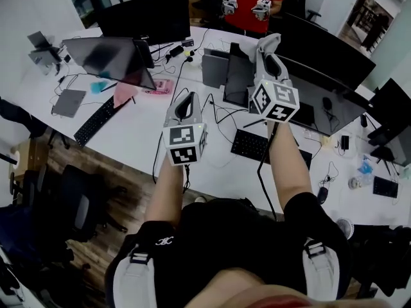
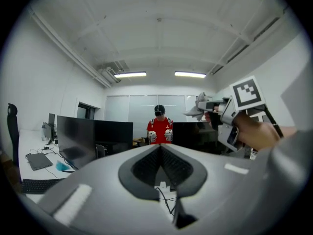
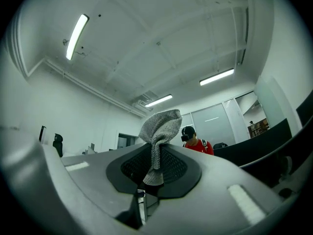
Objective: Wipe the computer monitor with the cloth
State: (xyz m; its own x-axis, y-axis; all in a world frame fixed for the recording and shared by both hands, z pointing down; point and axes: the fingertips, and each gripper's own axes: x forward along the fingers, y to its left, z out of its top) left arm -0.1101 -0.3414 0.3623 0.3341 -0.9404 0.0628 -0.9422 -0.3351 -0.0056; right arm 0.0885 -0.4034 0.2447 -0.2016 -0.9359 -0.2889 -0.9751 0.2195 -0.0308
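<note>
A grey knitted cloth point(image 3: 159, 141) hangs pinched between the jaws of my right gripper point(image 3: 156, 153), which is shut on it. In the head view that right gripper point(image 1: 268, 50) is raised over the desk, and the cloth point(image 1: 270, 42) sticks out at its tip. A dark monitor point(image 1: 321, 92) stands just right of it and lower down. My left gripper point(image 1: 186, 102) is held up to the left, shut with nothing in it. From the left gripper point(image 2: 160, 148) view, the right gripper point(image 2: 230, 112) and the cloth point(image 2: 197, 110) show at the right.
The white desk point(image 1: 138, 133) carries more monitors point(image 1: 154, 15) point(image 1: 106, 53), two black keyboards point(image 1: 253, 145) point(image 1: 95, 120), a grey laptop point(image 1: 67, 101) and loose cables. A person in a red shirt point(image 1: 250, 5) stands behind the desk. An office chair point(image 1: 77, 204) sits at the lower left.
</note>
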